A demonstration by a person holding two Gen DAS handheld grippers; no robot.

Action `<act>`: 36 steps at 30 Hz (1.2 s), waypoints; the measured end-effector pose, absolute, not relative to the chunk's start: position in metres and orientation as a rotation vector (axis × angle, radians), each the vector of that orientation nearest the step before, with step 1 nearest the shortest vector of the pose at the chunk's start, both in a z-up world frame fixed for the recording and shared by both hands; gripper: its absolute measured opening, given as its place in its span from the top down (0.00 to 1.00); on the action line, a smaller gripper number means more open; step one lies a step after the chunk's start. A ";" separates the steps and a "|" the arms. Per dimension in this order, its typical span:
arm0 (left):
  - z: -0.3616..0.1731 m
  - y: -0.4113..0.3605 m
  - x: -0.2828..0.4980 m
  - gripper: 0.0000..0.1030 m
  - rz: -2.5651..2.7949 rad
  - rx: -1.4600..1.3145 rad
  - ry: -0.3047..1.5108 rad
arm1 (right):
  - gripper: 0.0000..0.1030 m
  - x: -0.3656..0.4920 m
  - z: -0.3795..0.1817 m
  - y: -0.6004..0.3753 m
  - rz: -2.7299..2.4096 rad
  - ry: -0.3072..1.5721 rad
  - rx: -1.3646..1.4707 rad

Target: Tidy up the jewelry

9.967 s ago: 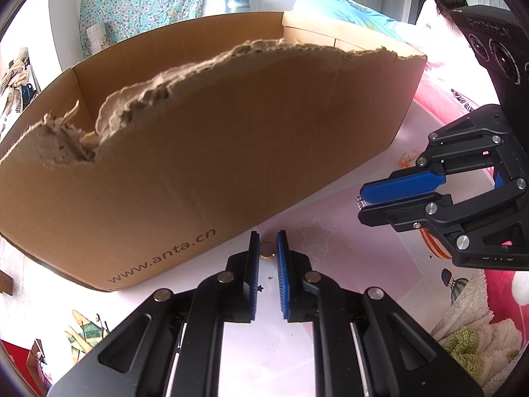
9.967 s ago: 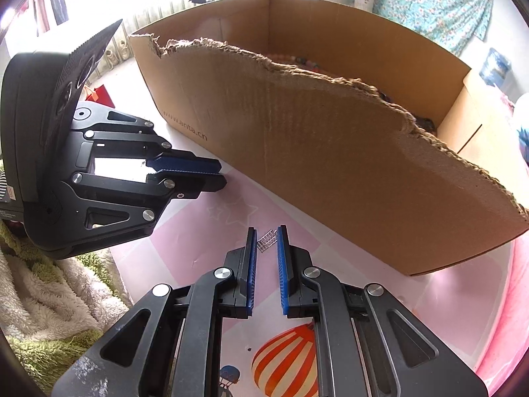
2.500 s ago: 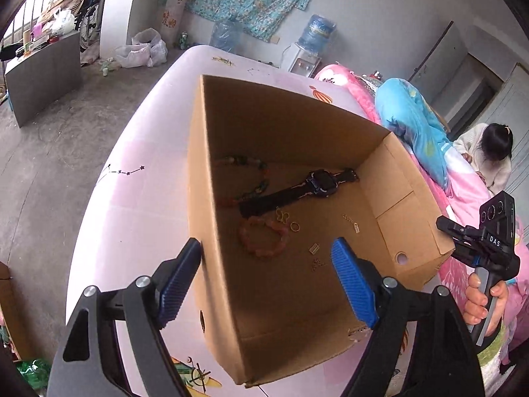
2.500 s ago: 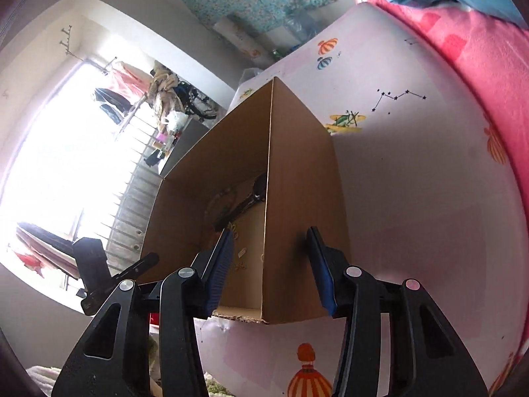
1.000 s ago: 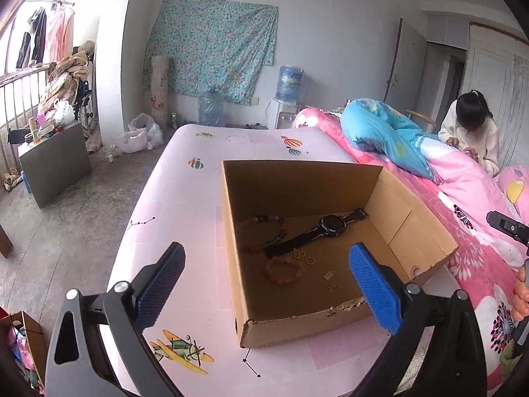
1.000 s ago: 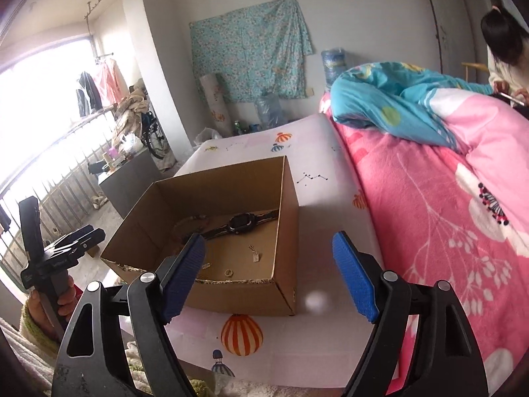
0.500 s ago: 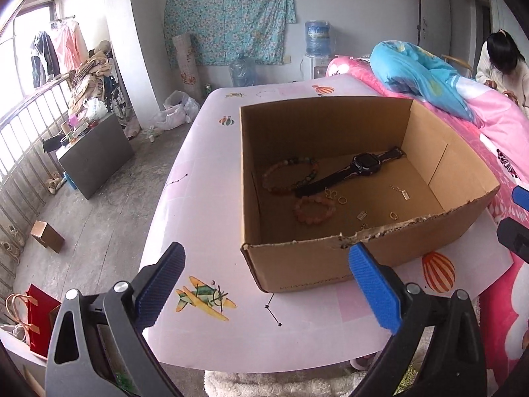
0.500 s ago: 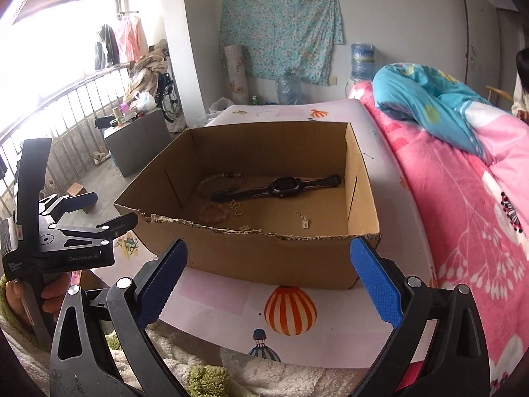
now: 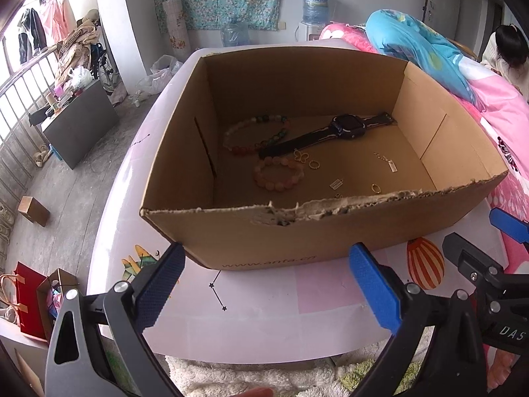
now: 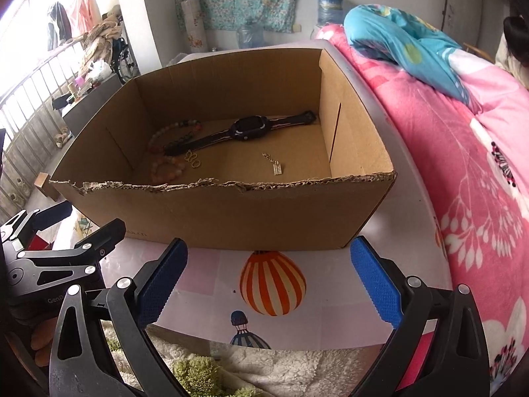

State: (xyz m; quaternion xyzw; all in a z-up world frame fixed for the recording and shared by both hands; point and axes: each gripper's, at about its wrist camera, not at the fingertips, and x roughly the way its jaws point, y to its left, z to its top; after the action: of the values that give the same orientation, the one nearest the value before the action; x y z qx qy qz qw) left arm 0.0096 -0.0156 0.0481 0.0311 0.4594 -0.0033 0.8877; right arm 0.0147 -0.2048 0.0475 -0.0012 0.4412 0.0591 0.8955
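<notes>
Pink printed bedsheet carries a cardboard box; its torn front wall stands between the jewelry and both empty, wide-spread grippers: left gripper, right gripper.

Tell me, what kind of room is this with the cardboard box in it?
Most likely a bedroom in someone's home. A pink floral quilt and a blue blanket lie beside the cardboard box, clothes hang by the bright window, and a water dispenser bottle stands at the wall.
</notes>
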 end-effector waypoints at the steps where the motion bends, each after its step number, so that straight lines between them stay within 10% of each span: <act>1: 0.048 -0.016 0.010 0.05 -0.003 0.061 0.955 | 0.08 0.015 0.047 -0.203 0.121 0.914 -0.009; 36: 0.043 -0.016 0.012 0.06 -0.005 0.009 1.003 | 0.08 0.028 0.042 -0.212 0.106 0.951 -0.002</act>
State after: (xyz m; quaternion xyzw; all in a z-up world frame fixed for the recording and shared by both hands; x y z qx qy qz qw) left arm 0.0122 -0.0158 0.0432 0.0044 0.4806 -0.0024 0.8769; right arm 0.0280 -0.2124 0.0422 -0.0010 0.4574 0.0512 0.8878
